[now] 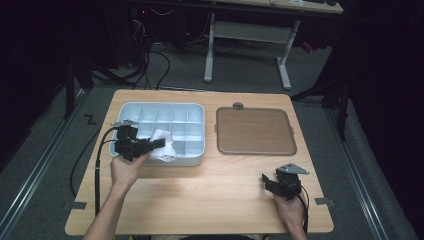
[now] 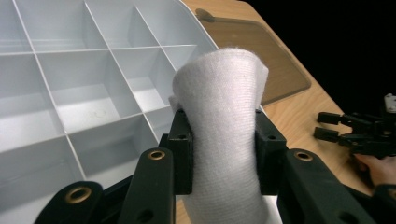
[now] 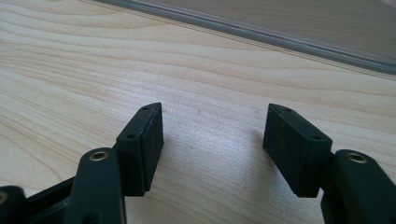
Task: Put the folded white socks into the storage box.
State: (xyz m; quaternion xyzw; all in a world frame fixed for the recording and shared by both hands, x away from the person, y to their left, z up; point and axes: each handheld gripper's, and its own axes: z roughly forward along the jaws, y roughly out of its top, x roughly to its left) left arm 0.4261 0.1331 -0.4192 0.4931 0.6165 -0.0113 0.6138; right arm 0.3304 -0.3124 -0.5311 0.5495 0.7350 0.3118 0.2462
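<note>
A white rolled cloth [image 2: 219, 116] is pinched between the jaws of my left gripper [image 2: 223, 140], which is shut on it. In the high view that left gripper [image 1: 161, 144] holds the cloth [image 1: 165, 146] over the near right part of the pale grey divided tray [image 1: 170, 106]. The tray's compartments [image 2: 79, 98] look bare. My right gripper [image 1: 265, 181] rests near the table's front right, open, with nothing between its jaws. From the right gripper view, the right gripper [image 3: 212, 135] hovers just above bare wood.
A brown flat mat [image 1: 255, 131] with a grey rim lies right of the tray; its edge [image 3: 261, 35] runs ahead of the right gripper. A small grey disc [image 1: 238, 105] sits behind it. Cables trail off the table's left side.
</note>
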